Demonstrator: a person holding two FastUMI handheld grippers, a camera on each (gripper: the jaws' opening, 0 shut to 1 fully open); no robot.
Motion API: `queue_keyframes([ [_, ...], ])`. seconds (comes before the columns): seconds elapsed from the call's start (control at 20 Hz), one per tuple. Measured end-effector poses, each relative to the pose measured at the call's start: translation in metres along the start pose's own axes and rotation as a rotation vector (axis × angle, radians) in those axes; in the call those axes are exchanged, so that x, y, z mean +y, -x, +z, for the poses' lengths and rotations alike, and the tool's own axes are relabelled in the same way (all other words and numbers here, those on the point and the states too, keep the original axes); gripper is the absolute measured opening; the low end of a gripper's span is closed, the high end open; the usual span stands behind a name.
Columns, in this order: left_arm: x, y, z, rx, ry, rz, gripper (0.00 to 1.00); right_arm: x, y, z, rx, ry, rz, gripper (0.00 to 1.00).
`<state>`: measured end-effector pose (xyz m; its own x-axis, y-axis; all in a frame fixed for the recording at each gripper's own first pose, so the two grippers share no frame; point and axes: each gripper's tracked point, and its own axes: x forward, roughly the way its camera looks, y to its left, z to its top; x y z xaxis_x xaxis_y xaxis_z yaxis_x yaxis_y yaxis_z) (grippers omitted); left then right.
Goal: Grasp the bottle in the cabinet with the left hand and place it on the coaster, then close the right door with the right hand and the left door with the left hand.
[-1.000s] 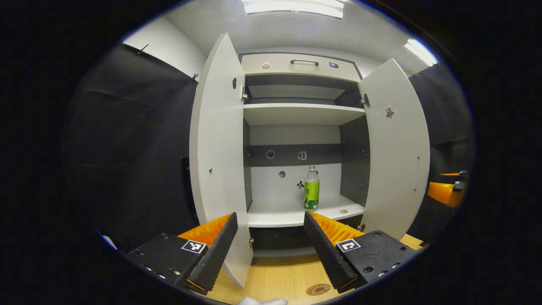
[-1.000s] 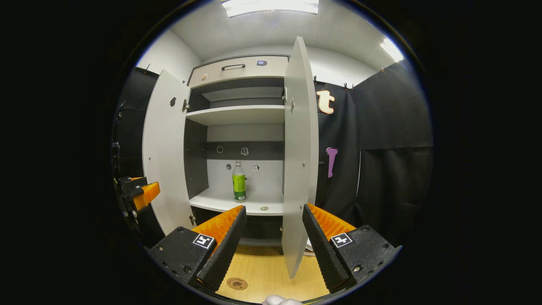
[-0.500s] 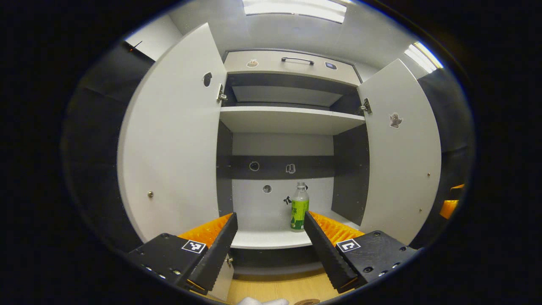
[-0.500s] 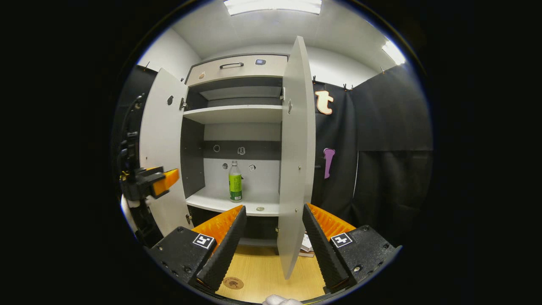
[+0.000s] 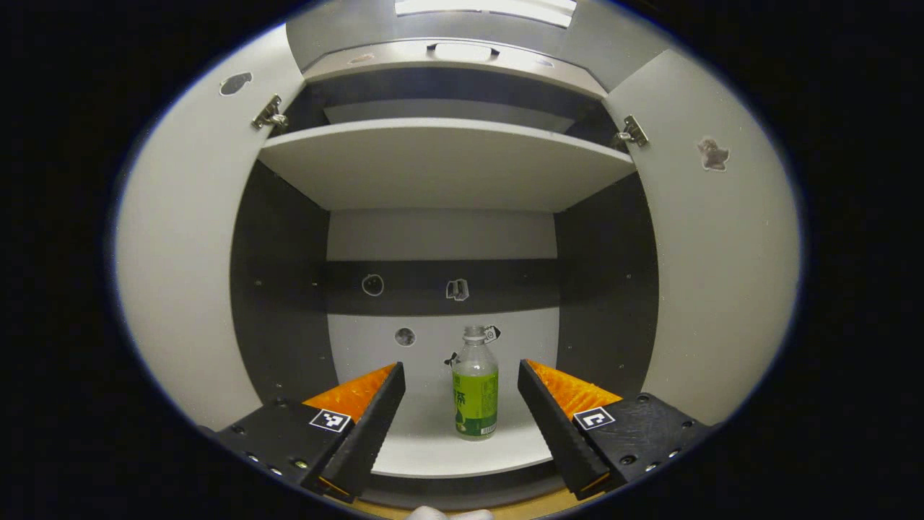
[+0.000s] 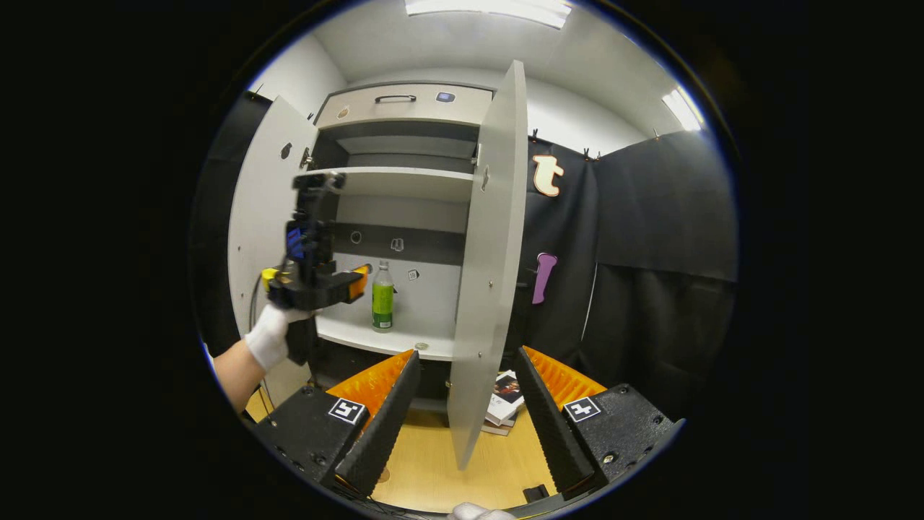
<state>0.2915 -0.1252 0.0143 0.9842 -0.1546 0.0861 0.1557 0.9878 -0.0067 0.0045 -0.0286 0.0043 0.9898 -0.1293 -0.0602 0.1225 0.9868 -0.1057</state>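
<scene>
The cabinet (image 5: pixel 447 166) stands open; on its lower shelf (image 5: pixel 447 451) the bottle (image 5: pixel 475 390) stands upright, dead ahead between the spread left gripper (image 5: pixel 460 415) fingers, untouched. The right gripper (image 6: pixel 462 415), also spread, hangs farther back.

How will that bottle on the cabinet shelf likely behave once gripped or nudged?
The bottle stands upright, tall and narrow, so a push near its cap would probably tip it. It looks like thin clear plastic, likely to flex under the left gripper's open fingers. Its fill level, and so its weight, is unclear.
</scene>
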Motion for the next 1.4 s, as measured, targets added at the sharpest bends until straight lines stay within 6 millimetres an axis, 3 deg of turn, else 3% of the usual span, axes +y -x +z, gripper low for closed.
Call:
queue_keyframes([
  [0.15, 0.001, -0.040, -0.025, 0.034, 0.019, 0.020, 0.96, -0.005, -0.006, -0.004, 0.021, -0.008, -0.014, 0.82],
  [0.35, 0.001, -0.085, -0.042, 0.039, -0.004, 0.056, 0.96, -0.008, -0.014, -0.019, 0.064, -0.009, -0.022, 0.83],
  [0.7, -0.010, -0.119, -0.063, 0.070, -0.028, 0.048, 0.96, -0.017, -0.017, -0.025, 0.081, -0.023, -0.033, 0.83],
  [0.8, -0.006, -0.125, -0.071, 0.097, -0.041, 0.069, 0.87, -0.019, -0.016, -0.027, 0.085, -0.024, -0.032, 0.83],
  [0.85, -0.004, -0.124, -0.070, 0.087, -0.042, 0.071, 0.76, -0.021, -0.015, -0.028, 0.087, -0.023, -0.032, 0.83],
  [1.05, -0.006, -0.096, -0.055, 0.081, 0.017, 0.056, 0.75, -0.028, -0.009, -0.028, 0.083, -0.030, -0.034, 0.83],
  [1.25, -0.009, -0.040, -0.038, 0.037, 0.026, 0.023, 0.75, -0.028, -0.001, -0.035, 0.097, -0.050, -0.018, 0.83],
  [1.4, -0.016, 0.014, -0.039, 0.021, 0.009, 0.002, 0.79, -0.026, 0.001, -0.046, 0.108, -0.051, -0.006, 0.83],
])
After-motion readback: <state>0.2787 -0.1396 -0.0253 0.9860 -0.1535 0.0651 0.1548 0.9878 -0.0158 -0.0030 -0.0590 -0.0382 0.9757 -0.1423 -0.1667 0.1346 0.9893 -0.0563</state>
